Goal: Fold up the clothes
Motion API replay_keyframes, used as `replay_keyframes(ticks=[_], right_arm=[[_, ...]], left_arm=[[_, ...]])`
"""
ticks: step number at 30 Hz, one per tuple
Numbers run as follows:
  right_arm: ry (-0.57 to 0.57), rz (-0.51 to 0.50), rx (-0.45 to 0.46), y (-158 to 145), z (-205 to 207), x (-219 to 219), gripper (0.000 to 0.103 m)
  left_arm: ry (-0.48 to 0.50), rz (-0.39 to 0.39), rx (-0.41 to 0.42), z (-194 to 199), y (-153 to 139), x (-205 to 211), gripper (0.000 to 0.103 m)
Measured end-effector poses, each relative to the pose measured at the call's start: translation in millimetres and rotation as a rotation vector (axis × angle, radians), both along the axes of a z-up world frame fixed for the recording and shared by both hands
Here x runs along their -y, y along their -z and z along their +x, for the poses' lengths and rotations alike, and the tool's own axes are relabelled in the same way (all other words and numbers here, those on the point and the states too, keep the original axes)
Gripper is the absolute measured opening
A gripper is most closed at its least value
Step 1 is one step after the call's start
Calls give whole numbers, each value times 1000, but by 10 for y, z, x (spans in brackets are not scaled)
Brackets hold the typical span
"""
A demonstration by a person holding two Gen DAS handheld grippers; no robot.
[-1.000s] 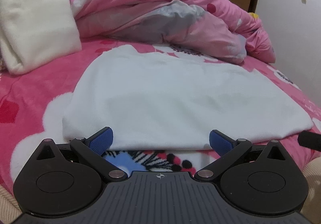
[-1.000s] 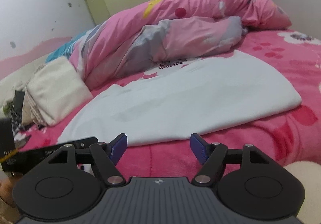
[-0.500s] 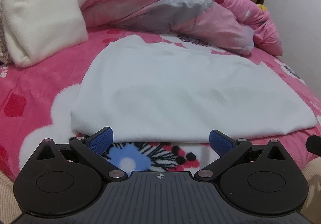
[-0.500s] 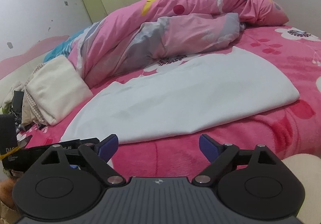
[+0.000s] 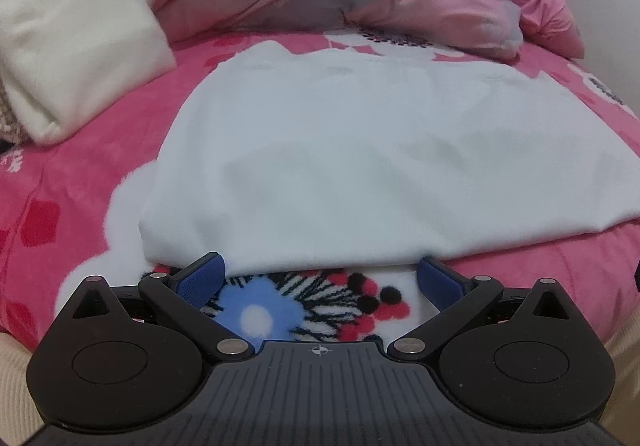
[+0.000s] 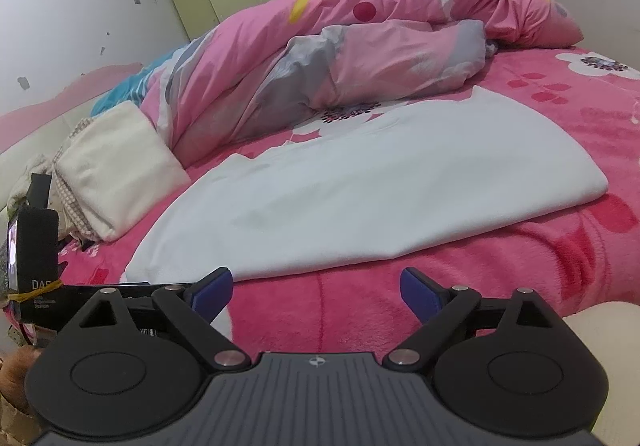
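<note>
Lying flat on the pink floral bed point(image 5: 72, 182), the white garment point(image 5: 380, 150) is already doubled over into a broad panel, its thick near edge running left to right along the near side of the mattress. That placement looks deliberate: a smoothed, squared panel gives a clean hem to lift for the next fold.

The left tongs point(image 5: 320, 278) stand wide apart, their blue pads straddling the near edge of the cloth and pressing on nothing; between them only the blanket's blue flower shows. The right tongs point(image 6: 316, 286) are opening, nothing between them, poised over bare pink blanket just short of the garment point(image 6: 380, 182) and towards its right half. Both seem lined up to take the near hem at two spots.

Room for carrying that hem away is fair: pink blanket lies open left and right, but the bunched pink duvet point(image 6: 360, 58) crowds the far edge, and a folded cream cloth point(image 5: 68, 58) sits far left. A black device point(image 6: 34, 246) stands at the left bedside, apart from the garment.
</note>
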State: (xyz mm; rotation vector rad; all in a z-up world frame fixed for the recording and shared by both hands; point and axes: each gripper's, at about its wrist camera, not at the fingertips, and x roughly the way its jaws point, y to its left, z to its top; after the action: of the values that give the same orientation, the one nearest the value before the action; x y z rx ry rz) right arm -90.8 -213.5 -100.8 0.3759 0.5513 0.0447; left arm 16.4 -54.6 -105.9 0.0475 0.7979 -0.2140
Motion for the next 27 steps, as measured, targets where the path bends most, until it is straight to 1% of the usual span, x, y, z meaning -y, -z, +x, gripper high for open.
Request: replay_keyframes(ticks=[5,27], right_arm=[[1,3,0,0,-9,-6,93],[-2,6,-9,8,13,-25,94]], left_arm=[[3,-5,-13,6,-7,-11,103],[4,-4,-7,15,-5,-25,103]])
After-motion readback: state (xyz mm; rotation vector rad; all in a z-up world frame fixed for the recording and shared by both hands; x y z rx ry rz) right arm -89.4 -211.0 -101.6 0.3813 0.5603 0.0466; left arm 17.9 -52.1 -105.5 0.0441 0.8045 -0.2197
